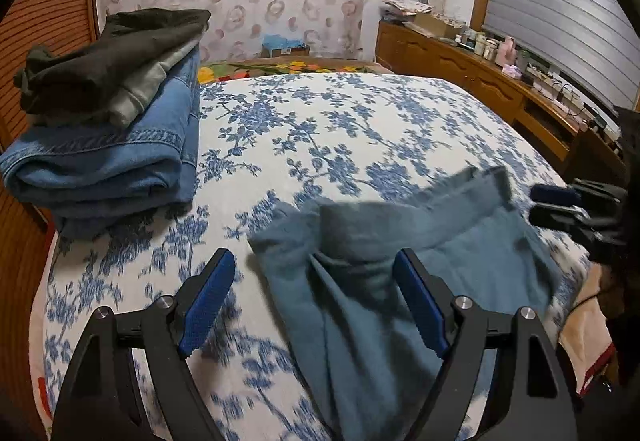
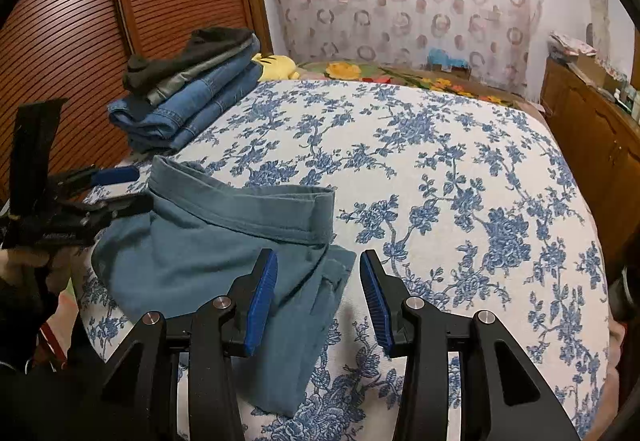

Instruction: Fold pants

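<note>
Light was soft, even, indoor; my left cam smeared the teal cotton pants (image 1: pixel 400 281), both views bowed w/ dark corners.

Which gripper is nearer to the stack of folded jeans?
Left. The left gripper is beside the teal pants, on the side toward the stack of folded jeans; the right gripper is farther away.

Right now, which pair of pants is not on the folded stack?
The teal pants, lying apart on the floral bedspread between both open grippers. The dark pair, grey pair and jeans sit stacked by the headboard.
</note>
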The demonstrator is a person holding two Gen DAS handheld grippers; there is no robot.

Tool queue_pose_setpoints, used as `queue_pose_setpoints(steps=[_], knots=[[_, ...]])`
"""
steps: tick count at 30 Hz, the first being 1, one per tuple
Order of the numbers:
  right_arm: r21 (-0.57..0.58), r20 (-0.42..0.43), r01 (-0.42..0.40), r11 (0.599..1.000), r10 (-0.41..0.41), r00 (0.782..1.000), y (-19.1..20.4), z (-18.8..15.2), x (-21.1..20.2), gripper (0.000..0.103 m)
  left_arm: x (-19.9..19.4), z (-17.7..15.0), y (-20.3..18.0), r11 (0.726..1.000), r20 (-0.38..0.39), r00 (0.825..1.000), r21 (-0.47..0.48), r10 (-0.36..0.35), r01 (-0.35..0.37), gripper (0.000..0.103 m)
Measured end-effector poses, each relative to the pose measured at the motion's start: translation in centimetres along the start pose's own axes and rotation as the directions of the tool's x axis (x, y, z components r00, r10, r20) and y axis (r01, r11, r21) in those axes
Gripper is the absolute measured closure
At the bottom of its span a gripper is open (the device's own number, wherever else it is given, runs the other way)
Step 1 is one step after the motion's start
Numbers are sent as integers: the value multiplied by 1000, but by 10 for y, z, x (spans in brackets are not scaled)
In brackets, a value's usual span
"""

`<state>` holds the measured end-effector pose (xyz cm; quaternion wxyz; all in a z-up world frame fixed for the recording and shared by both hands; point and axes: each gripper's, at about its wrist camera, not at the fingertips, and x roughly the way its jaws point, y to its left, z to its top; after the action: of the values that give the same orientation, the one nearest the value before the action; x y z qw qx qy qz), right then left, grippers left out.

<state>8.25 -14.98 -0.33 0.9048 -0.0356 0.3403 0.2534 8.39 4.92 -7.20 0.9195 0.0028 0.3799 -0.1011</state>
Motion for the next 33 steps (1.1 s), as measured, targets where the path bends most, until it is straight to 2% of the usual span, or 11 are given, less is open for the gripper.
queue_pose_setpoints(steps=[4,12,21,29,33], knots=[[-7,1,0,1000,0,1000,2,0,-2,58,16,6,14,999,-20,999,-27,39,-40,20],[-1,-15,-8,1000,8,1000,3,-3,-1,53,20,2,20,999,-29,1000,-48,11,-12,20],[47,-89,21,999,-17,996,-3,-1,26,51,24,1,25,997,-40,999,-74,-25,22,20],[18,-77,87,996,-86,993,9,5,49,51,25,1,26,997,-41,999,-76,-28,24,20],[22,-37,115,993,-114,993,17,0,52,43,25,0,25,997,-41,999,-77,-27,24,20]])
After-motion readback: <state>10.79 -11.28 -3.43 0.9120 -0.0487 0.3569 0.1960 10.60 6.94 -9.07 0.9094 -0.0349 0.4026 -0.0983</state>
